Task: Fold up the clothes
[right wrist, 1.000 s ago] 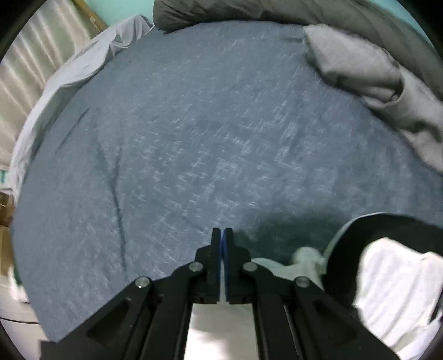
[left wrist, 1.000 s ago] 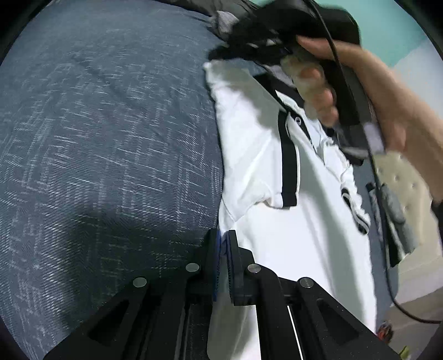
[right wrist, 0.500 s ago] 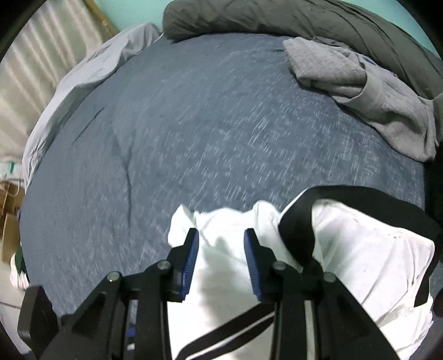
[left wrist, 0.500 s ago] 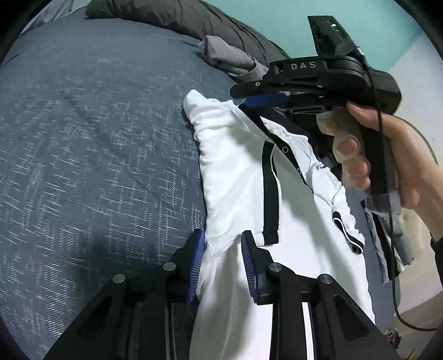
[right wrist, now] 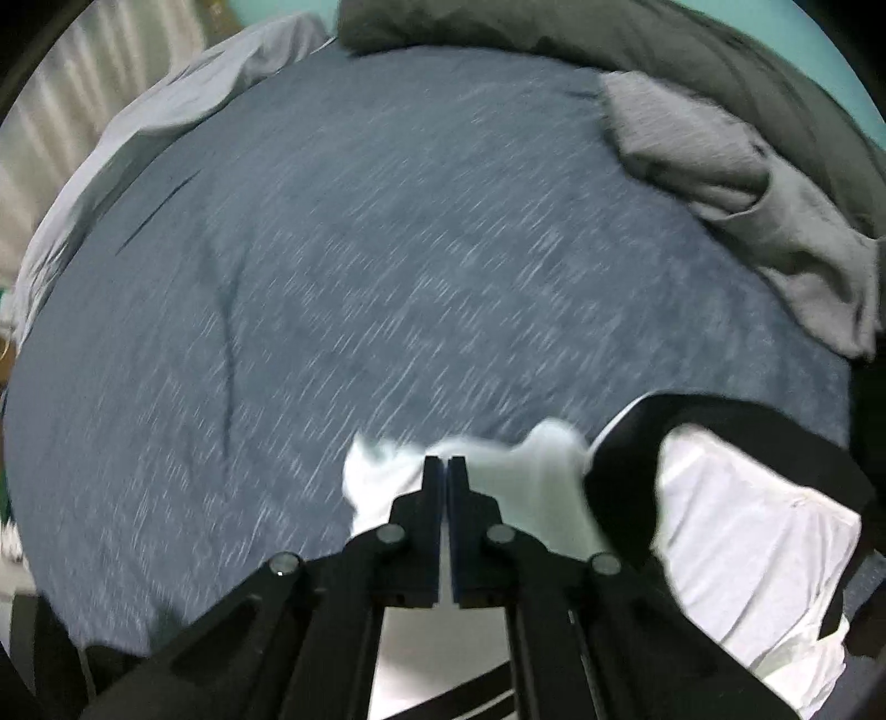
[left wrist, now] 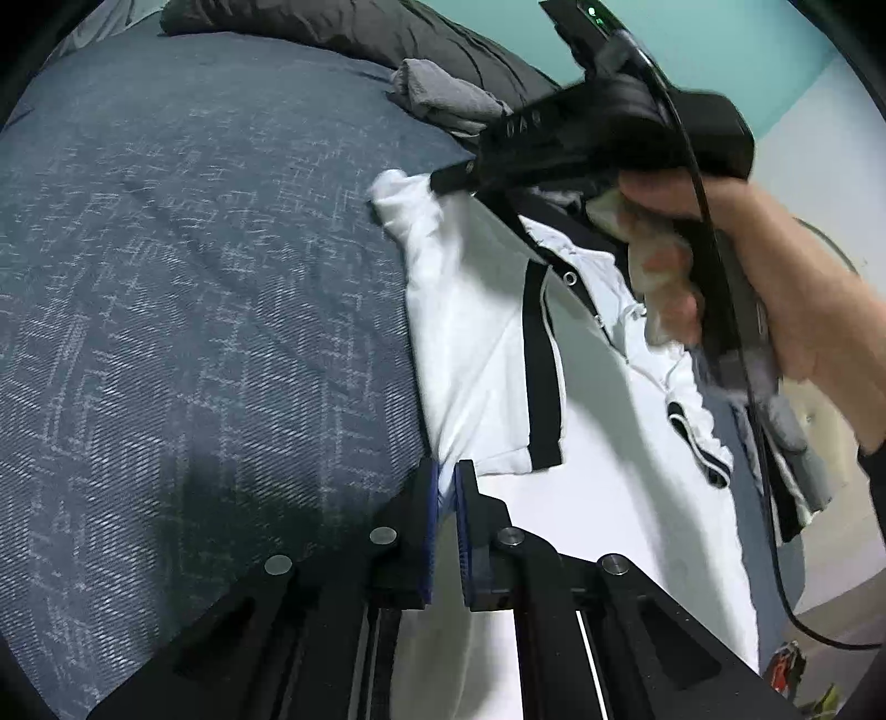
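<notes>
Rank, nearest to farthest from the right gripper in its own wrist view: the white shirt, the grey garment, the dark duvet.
1. white shirt, pinched at the right gripper.
2. grey garment, upper right on the bed.
3. dark duvet, along the far edge.

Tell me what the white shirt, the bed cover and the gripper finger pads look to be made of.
White shirt: soft knit, likely cotton or a blend; matte, creases and drapes freely, with black trim bands. Bed cover: woven cloth, matte blue with pale crosshatched threads showing the weave. Gripper finger pads: blue, ribbed, probably rubber or soft plastic, set in black fingers that look like rigid matte plastic.
</notes>
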{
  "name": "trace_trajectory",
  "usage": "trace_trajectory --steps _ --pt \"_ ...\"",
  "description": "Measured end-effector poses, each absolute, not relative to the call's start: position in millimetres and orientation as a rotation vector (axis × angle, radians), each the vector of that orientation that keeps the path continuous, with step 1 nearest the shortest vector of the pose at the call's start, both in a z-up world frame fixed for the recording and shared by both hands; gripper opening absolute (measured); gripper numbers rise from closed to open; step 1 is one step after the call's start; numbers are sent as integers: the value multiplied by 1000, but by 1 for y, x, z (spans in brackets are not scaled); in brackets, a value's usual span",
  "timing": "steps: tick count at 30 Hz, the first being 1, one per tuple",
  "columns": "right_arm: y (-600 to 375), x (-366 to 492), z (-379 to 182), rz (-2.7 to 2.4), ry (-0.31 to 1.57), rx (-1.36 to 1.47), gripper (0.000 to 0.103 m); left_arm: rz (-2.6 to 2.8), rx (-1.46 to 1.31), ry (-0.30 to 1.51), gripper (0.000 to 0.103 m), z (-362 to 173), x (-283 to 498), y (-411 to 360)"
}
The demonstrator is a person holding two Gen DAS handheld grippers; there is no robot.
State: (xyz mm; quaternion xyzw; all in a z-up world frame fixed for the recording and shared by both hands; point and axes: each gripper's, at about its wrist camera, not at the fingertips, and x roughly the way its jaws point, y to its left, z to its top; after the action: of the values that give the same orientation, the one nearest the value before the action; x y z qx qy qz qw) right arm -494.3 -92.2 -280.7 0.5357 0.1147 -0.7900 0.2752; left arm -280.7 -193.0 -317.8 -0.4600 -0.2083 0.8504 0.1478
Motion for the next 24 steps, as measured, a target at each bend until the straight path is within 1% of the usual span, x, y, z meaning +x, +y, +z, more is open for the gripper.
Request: trace_trajectory --steps 6,10,12,13,14,17,21,22,23,24 --pt "-103 -498 -278 -2157 329 1436 1 2443 -1333 -615 6 -315 -270 -206" --pt "-109 -496 -284 -2073 380 1520 2 2432 -1340 -634 6 -317 -267 -211" --pt "-108 -498 -278 -2088 378 1526 17 2432 -1341 -641 6 -317 -265 -212" --pt "-108 -500 -273 -2098 348 1521 40 2433 -1341 -637 6 -316 -263 -213" --pt "-107 -502 -268 -2107 319 1515 46 2435 -1341 -635 6 -316 -262 -213" --pt "-122 -499 -263 -2061 358 1496 46 2436 -1344 -630 6 -317 -262 -210" --pt "-146 -491 -276 -1981 520 1515 46 2434 -1349 -620 6 -318 -262 -207" --pt "-150 -490 -280 -1975 551 1517 44 2434 -1350 -617 6 -320 -265 -204" --pt "-155 -490 -284 -1967 582 1518 33 2433 -1352 -614 6 -321 -266 -202" --pt "-158 -490 -286 -1960 608 1518 27 2431 -1353 -611 6 -320 -265 -202"
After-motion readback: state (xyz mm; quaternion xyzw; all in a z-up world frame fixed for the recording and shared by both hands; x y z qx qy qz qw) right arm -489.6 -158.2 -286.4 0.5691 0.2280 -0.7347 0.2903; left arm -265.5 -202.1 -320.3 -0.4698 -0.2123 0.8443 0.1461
